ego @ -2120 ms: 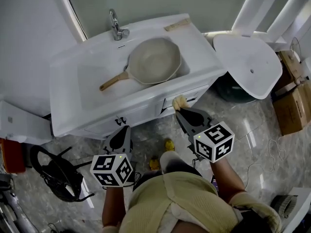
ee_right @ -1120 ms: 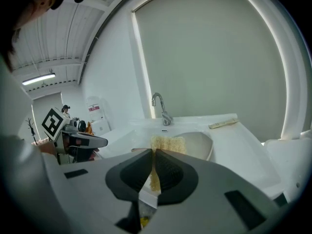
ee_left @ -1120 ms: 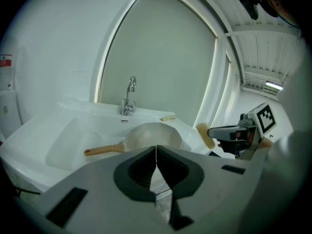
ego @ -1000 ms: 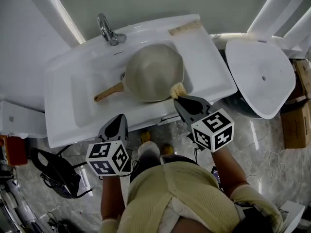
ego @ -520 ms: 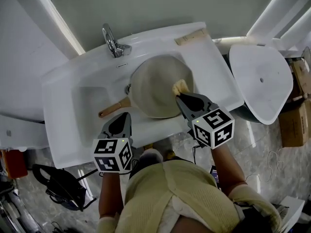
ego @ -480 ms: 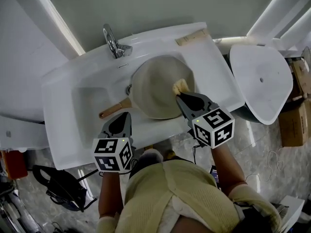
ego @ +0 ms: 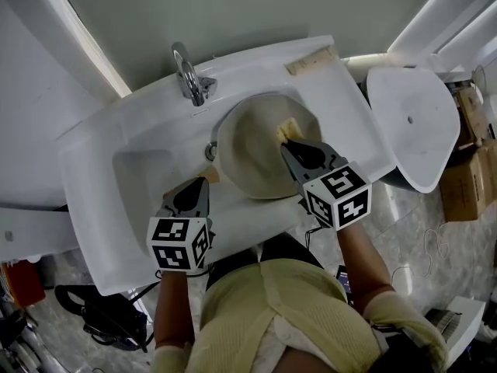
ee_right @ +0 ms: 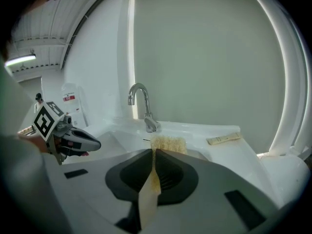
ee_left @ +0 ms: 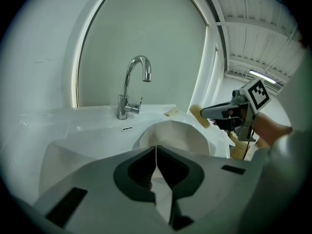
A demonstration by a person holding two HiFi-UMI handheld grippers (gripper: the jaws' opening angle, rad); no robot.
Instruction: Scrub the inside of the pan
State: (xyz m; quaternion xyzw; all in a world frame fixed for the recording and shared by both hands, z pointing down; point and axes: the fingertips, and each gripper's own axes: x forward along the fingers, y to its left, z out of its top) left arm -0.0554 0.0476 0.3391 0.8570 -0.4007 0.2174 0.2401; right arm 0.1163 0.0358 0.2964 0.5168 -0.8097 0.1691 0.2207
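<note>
Two grippers had advanced over the sink (ego: pixel 116 142): right gripper (ego: pixel 285 144) clamped the single sponge (ego: pixel 288 128) over the one pan (ego: pixel 248 164), left gripper (ego: pixel 197 183) closed on nothing.

We see the right gripper (ee_right: pixel 153 152) with its jaws closed on a yellow sponge (ee_right: pixel 168 143), whose rough edge sticks out past the tips. Beyond it a chrome tap (ee_right: pixel 141 106) stands at the back of a white sink (ee_right: pixel 196 133). A flat tan strip (ee_right: pixel 223 139) lies on the sink's right rear ledge. The left gripper (ee_right: pixel 95 144) hangs at the left, pointing inward.
</note>
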